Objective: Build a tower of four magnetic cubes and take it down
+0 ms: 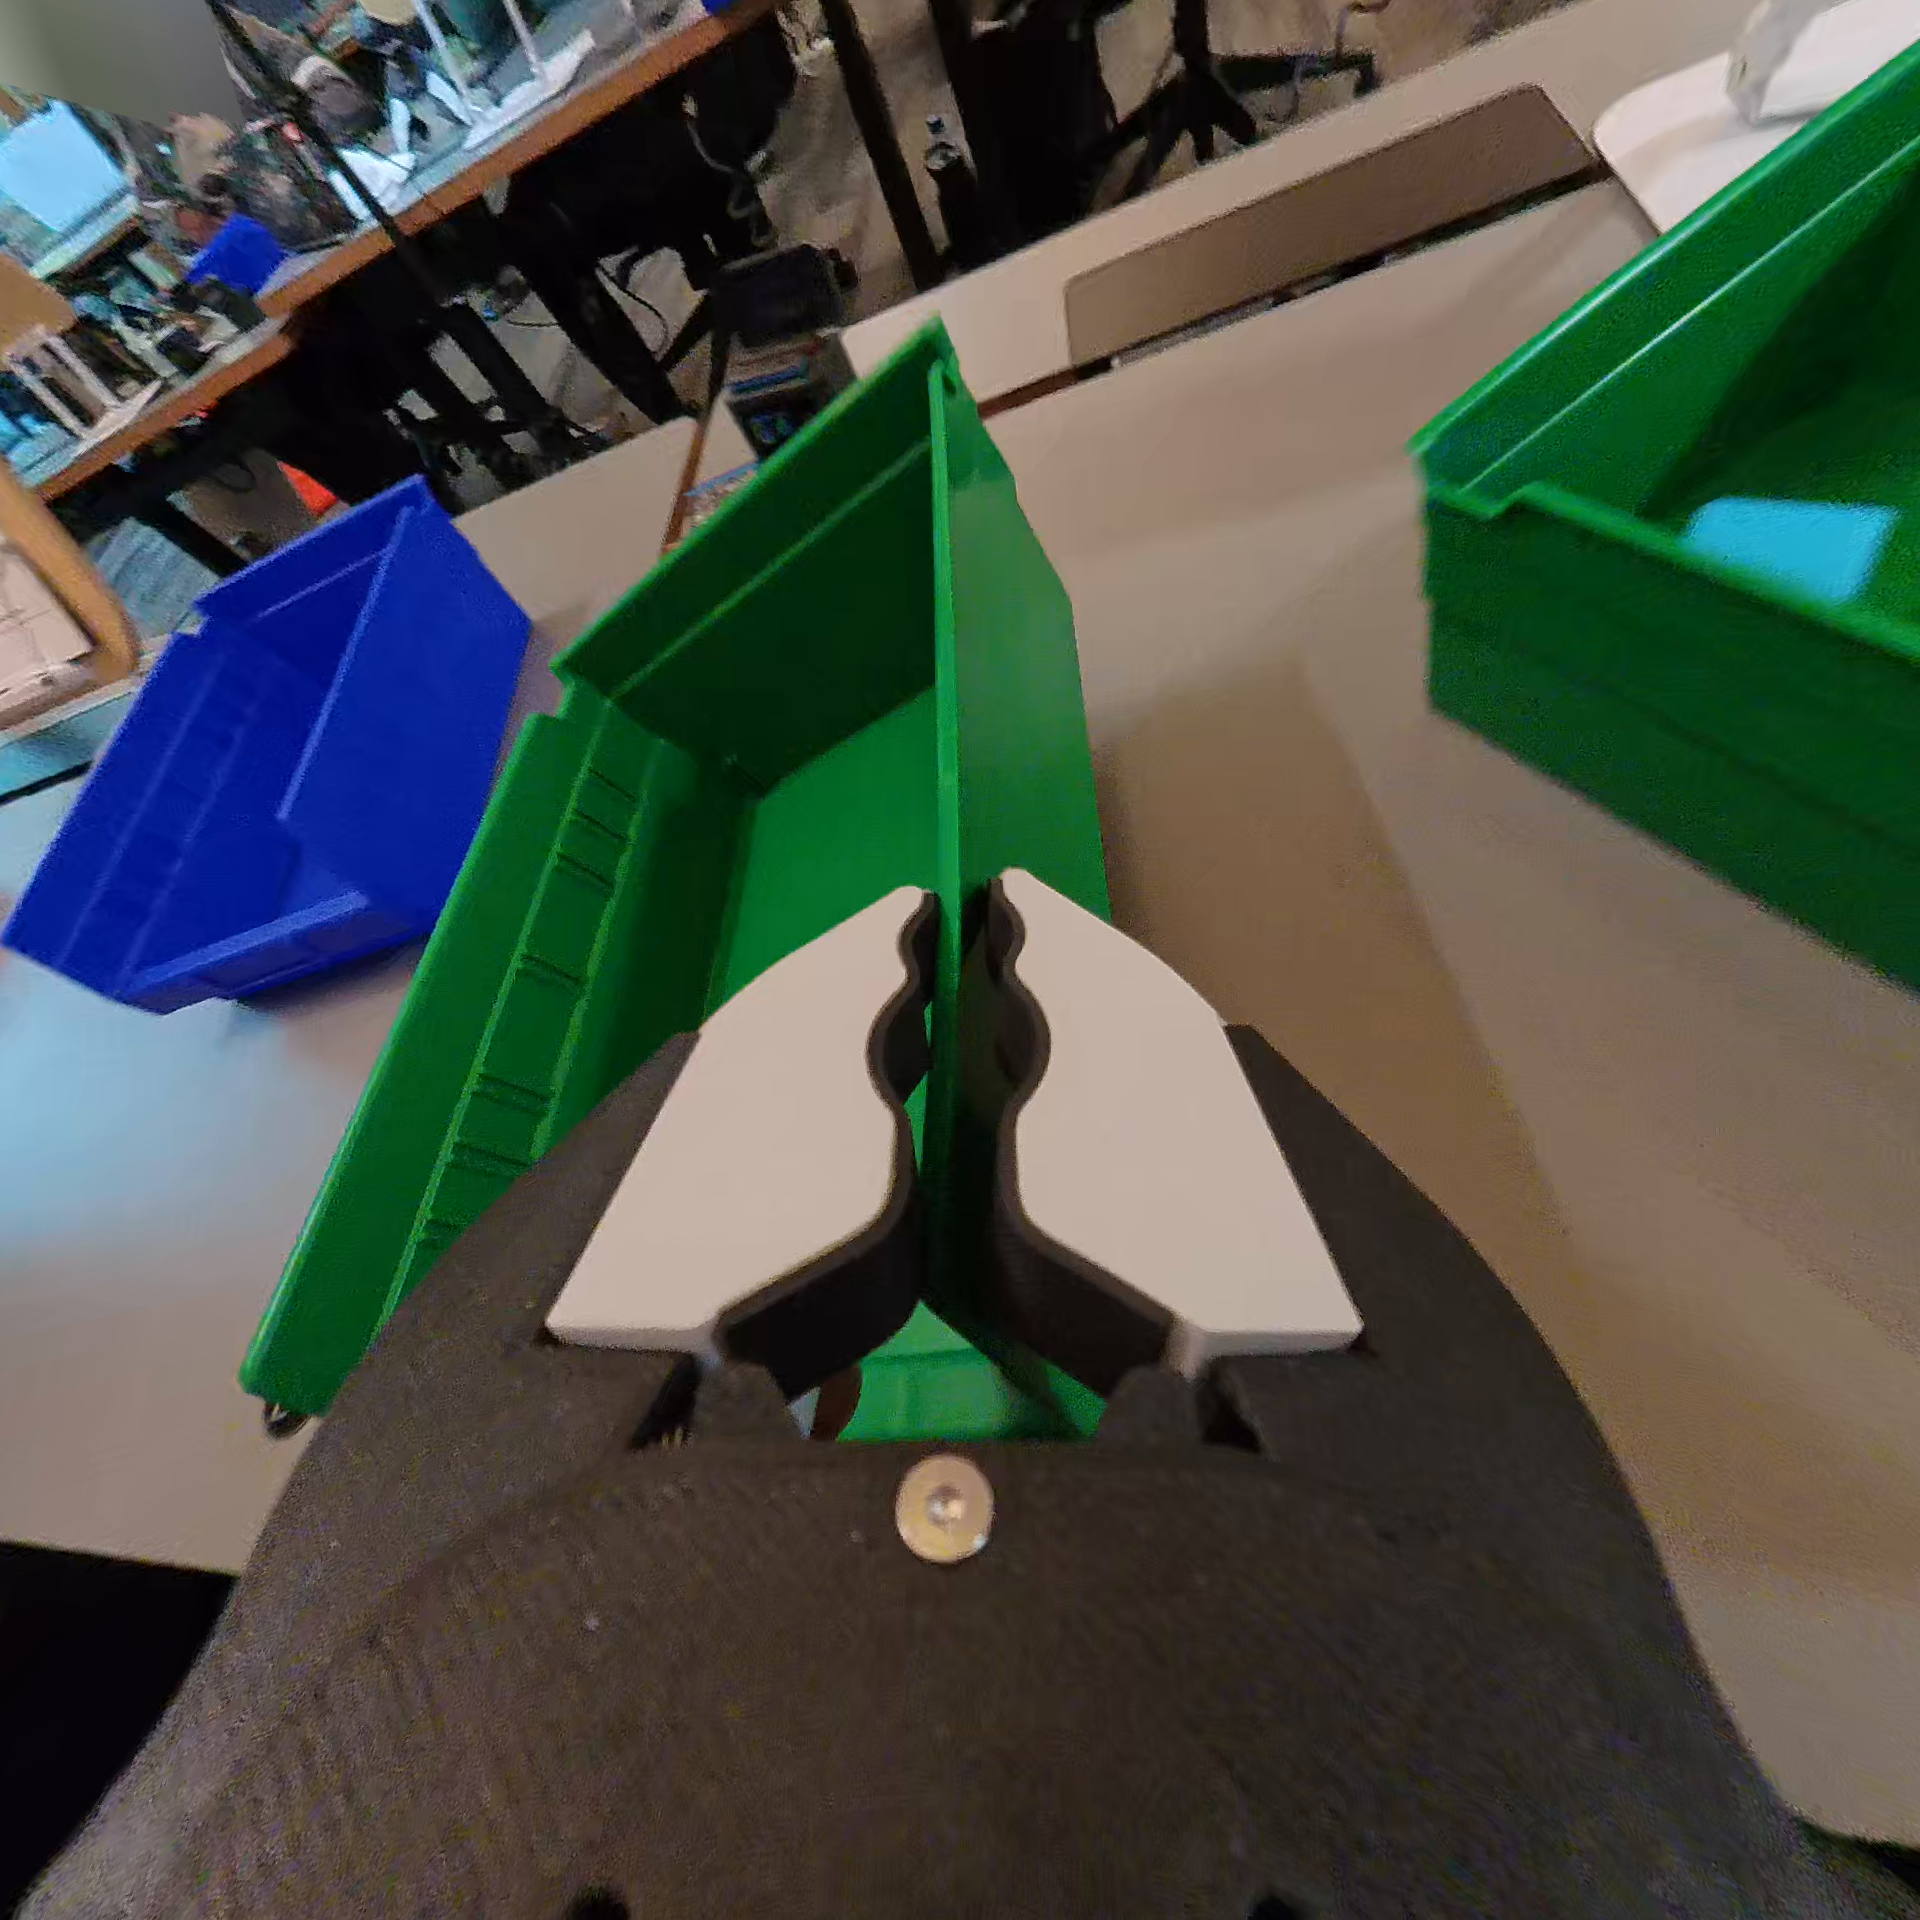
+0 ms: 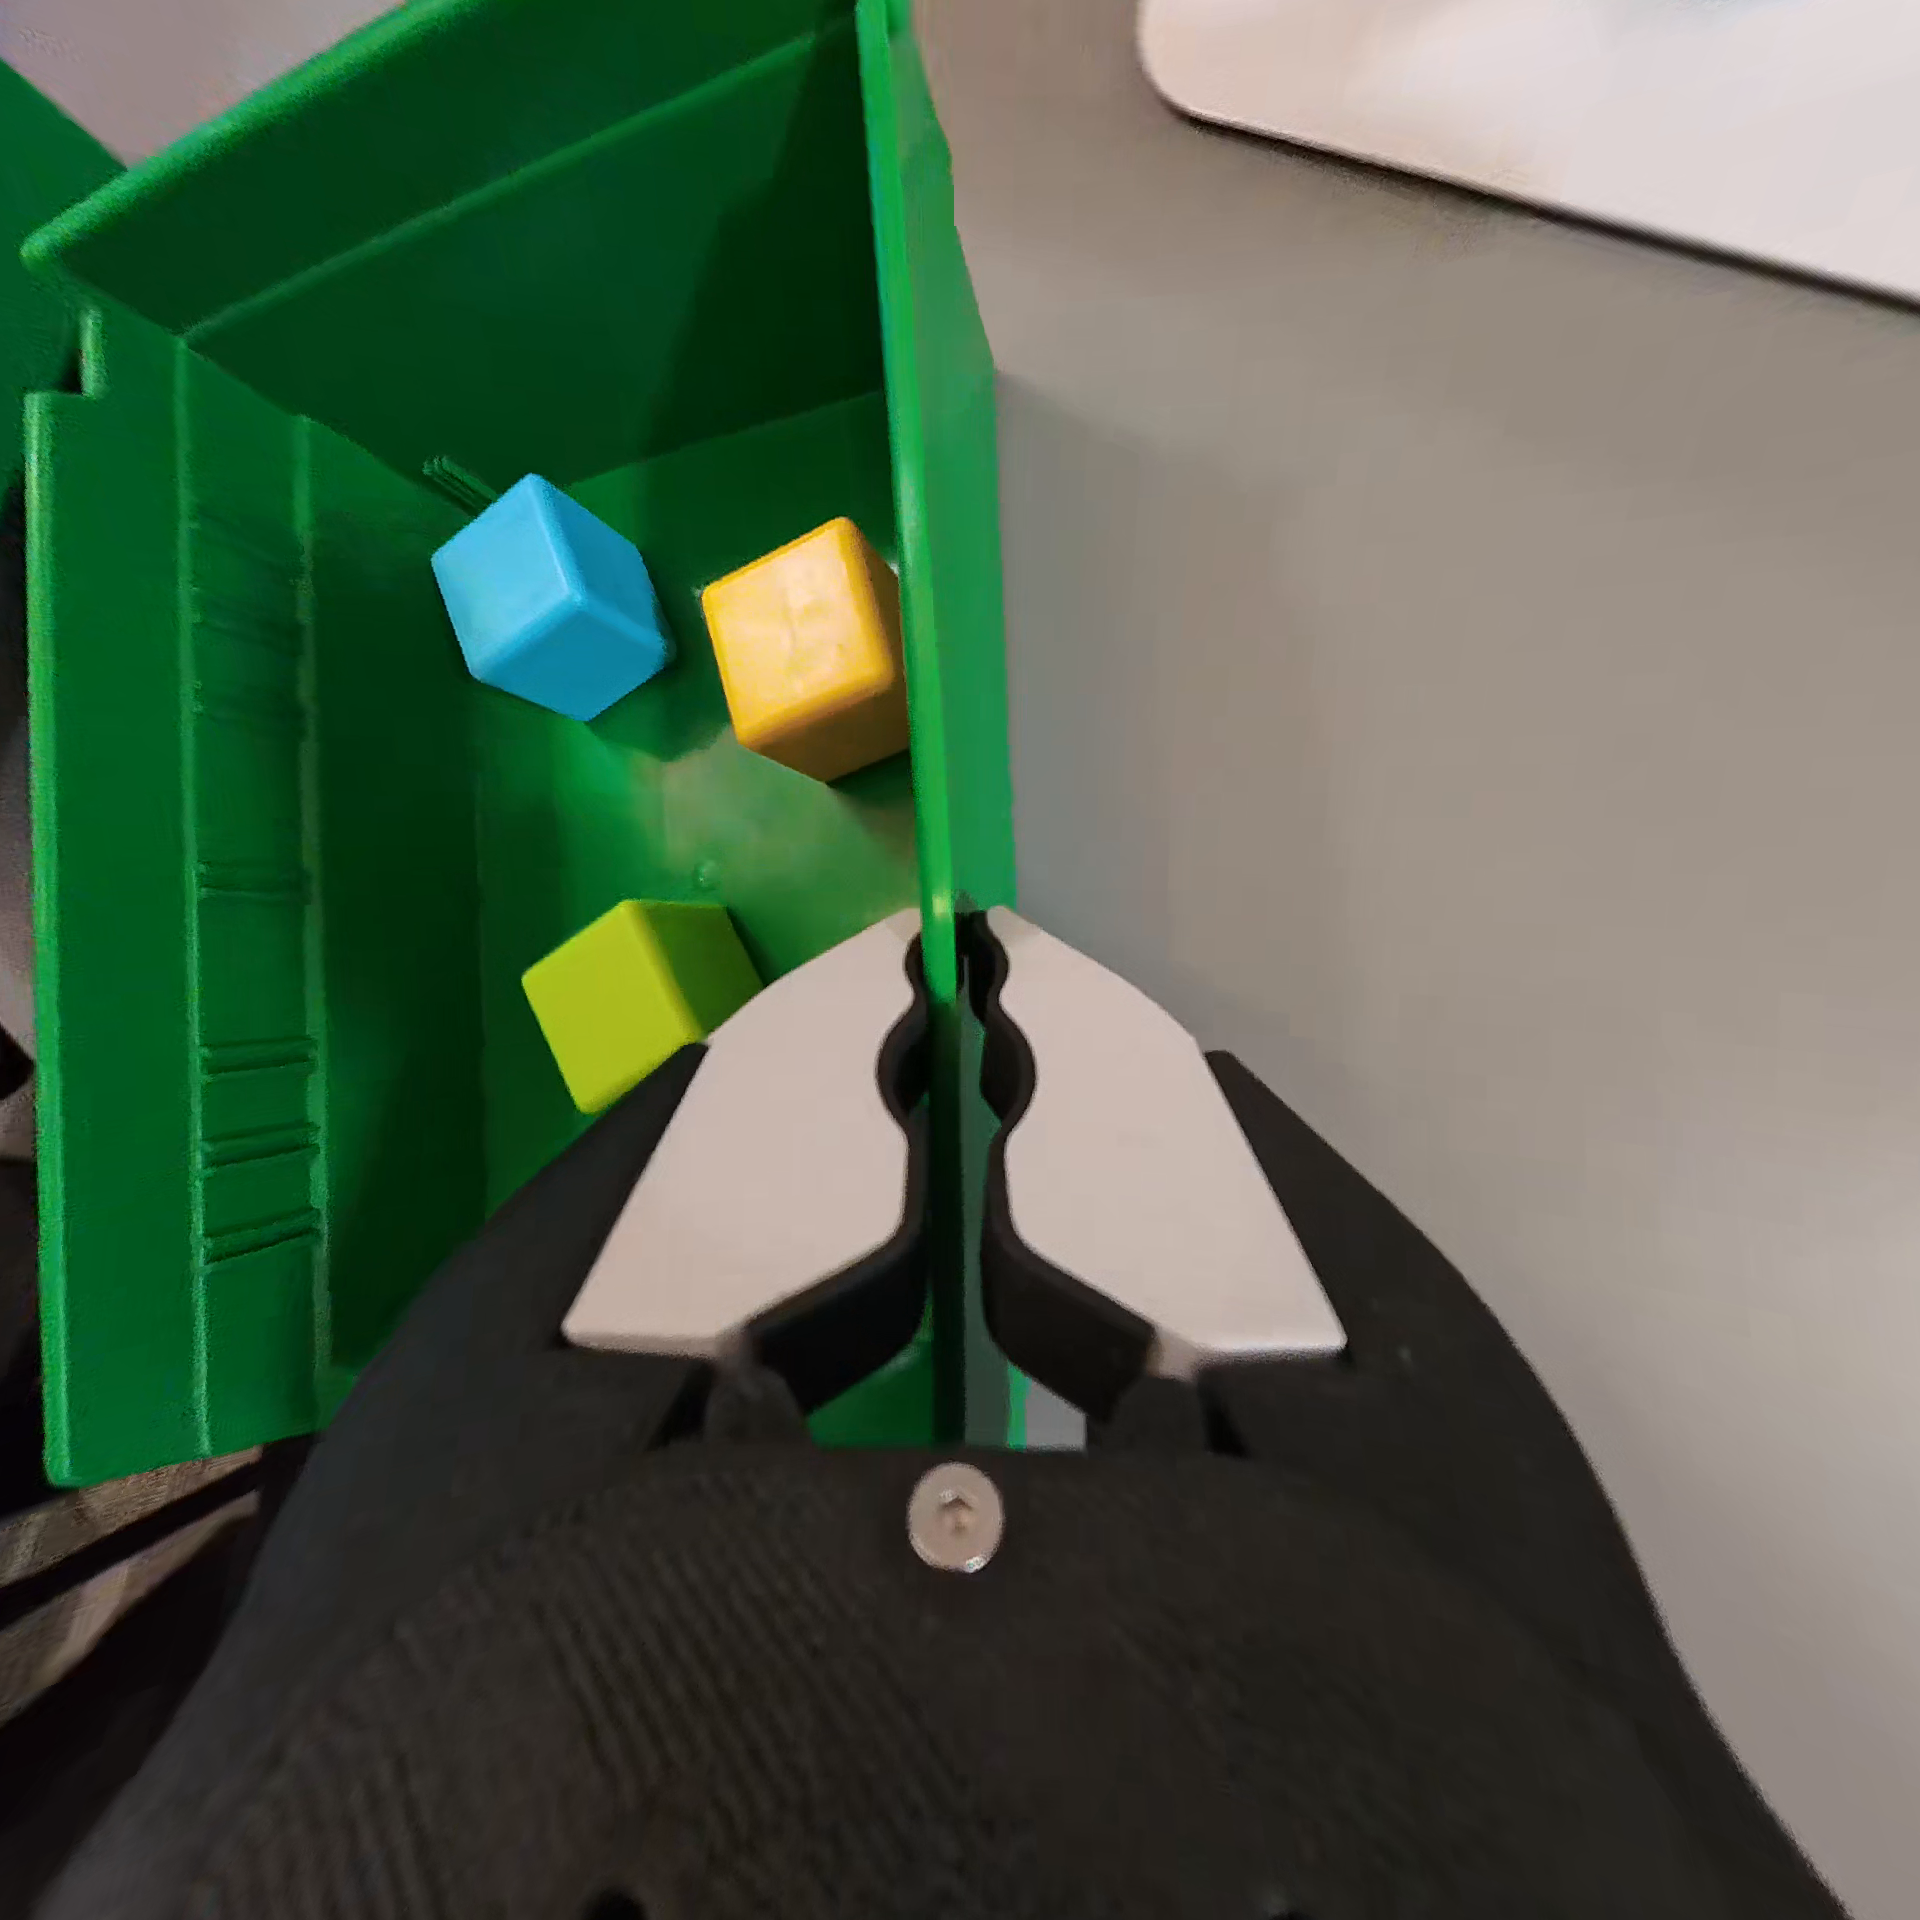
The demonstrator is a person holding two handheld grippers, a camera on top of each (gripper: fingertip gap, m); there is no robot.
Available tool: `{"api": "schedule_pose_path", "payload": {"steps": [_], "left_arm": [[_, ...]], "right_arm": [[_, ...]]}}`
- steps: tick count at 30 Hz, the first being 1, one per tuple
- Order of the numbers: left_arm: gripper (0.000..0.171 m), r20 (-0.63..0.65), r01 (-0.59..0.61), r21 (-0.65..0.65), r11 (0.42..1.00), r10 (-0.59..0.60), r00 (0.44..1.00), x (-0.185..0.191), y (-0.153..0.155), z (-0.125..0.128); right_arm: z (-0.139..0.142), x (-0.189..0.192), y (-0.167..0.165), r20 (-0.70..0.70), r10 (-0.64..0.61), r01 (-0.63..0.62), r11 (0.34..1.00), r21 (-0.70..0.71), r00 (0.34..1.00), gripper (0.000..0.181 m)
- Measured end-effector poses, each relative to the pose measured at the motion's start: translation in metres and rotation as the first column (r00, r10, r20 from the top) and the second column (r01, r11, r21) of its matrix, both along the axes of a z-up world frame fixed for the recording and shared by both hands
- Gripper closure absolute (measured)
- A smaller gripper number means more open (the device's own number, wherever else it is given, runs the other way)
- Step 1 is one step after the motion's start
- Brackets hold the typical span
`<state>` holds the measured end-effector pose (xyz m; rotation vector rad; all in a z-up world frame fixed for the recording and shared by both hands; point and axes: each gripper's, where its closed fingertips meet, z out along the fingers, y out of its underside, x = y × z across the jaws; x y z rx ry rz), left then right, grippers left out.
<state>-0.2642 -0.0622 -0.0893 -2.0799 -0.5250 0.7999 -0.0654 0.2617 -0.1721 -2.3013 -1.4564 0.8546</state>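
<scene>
In the left wrist view my left gripper (image 1: pixel 961 904) is shut on the right side wall of an empty green bin (image 1: pixel 1018 665), one finger inside and one outside. In the right wrist view my right gripper (image 2: pixel 961 930) is shut the same way on the right wall of another green bin (image 2: pixel 935 520). That bin holds a blue cube (image 2: pixel 551 597), a yellow cube (image 2: pixel 805 649) against the gripped wall, and a lime cube (image 2: pixel 634 997) partly hidden by my left finger. The right-hand bin also shows in the left wrist view (image 1: pixel 1621 665) with the blue cube (image 1: pixel 1787 545) in it.
A blue bin (image 1: pixel 260 790) lies on the beige table (image 1: pixel 1299 831) left of the empty green bin. A white flat object (image 2: pixel 1558 125) sits at the far right. Desks, stands and seated people fill the background beyond the table edge. My hands' fingertips stand some 40 cm from each other.
</scene>
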Motion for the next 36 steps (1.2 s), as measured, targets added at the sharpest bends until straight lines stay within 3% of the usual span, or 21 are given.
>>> {"api": "schedule_pose_path", "payload": {"steps": [4, 10, 15, 19, 24, 30, 33, 36], "left_arm": [[0.164, 0.021, -0.045, 0.084, 0.995, 0.044, 0.999, -0.001, -0.030, 0.025], [0.166, -0.050, -0.154, 0.123, 0.980, 0.161, 0.986, -0.017, -0.083, 0.043], [0.166, -0.111, -0.225, 0.130, 0.966, 0.240, 0.964, -0.021, -0.119, 0.052], [0.166, -0.147, -0.256, 0.152, 0.955, 0.278, 0.949, -0.019, -0.135, 0.062], [0.166, -0.174, -0.258, 0.224, 0.940, 0.299, 0.938, -0.016, -0.147, 0.079], [0.166, -0.197, -0.250, 0.250, 0.935, 0.302, 0.933, -0.008, -0.152, 0.092], [0.166, -0.206, -0.242, 0.258, 0.936, 0.298, 0.932, -0.004, -0.153, 0.095], [0.166, -0.211, -0.232, 0.252, 0.939, 0.288, 0.934, -0.001, -0.148, 0.098]], "right_arm": [[0.000, -0.068, -0.032, -0.014, 0.002, -0.002, 0.999, -0.035, 1.000, 0.175], [0.000, -0.153, -0.071, -0.036, -0.009, 0.009, 1.000, -0.008, 0.999, 0.175], [0.001, -0.203, -0.094, -0.066, -0.065, 0.064, 0.998, -0.014, 0.996, 0.175], [0.003, -0.229, -0.131, -0.077, -0.116, 0.103, 0.982, -0.159, 0.990, 0.169], [0.012, -0.237, -0.178, -0.118, -0.016, -0.004, 0.986, -0.166, 0.993, 0.169], [0.047, -0.217, -0.191, -0.234, 0.136, -0.169, 0.977, -0.127, 0.963, 0.162], [0.059, -0.191, -0.182, -0.334, 0.091, -0.156, 0.973, -0.172, 0.938, 0.176], [0.047, -0.169, -0.170, -0.363, 0.029, -0.090, 0.984, -0.151, 0.931, 0.181]]}}
